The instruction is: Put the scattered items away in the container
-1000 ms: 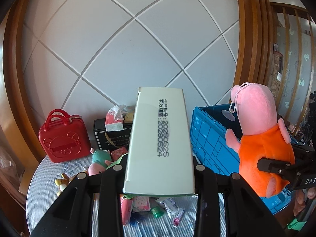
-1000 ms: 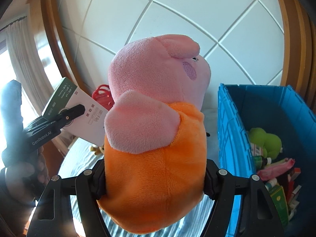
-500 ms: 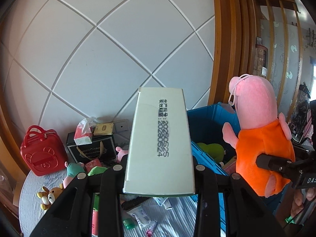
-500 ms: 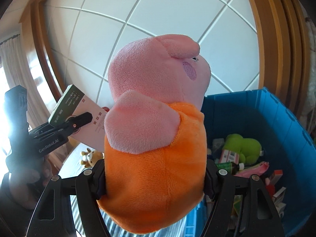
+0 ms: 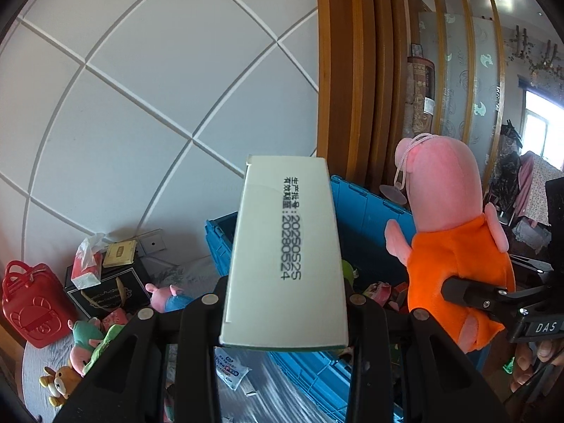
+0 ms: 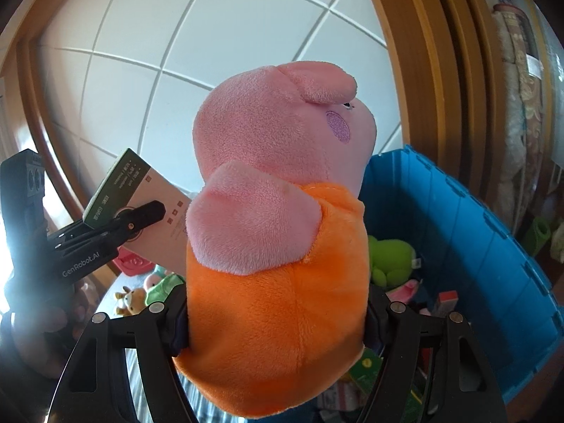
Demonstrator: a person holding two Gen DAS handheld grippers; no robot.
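Note:
My left gripper [image 5: 283, 299] is shut on a pale green carton [image 5: 285, 253] with a printed date, held up above the near rim of the blue crate [image 5: 366, 211]. My right gripper [image 6: 276, 308] is shut on a pink pig plush in an orange dress [image 6: 278, 229], held over the crate [image 6: 486, 232]. In the left wrist view the plush [image 5: 454, 246] hangs at the right, over the crate. In the right wrist view the carton [image 6: 148, 211] and left gripper show at the left. The crate holds a green plush [image 6: 387, 257] and several small packs.
On the grey table [image 5: 35, 370] lie a red bag [image 5: 31, 303], a black gift box [image 5: 109, 289] with a tissue pack, several small plush toys [image 5: 84, 345] and sachets [image 5: 231, 370]. A wooden pillar [image 5: 352, 70] stands behind the crate.
Both grippers have swung right toward the crate with their loads. The crate's inside now shows more fully; the red bag has slid to the left edge of the left wrist view.

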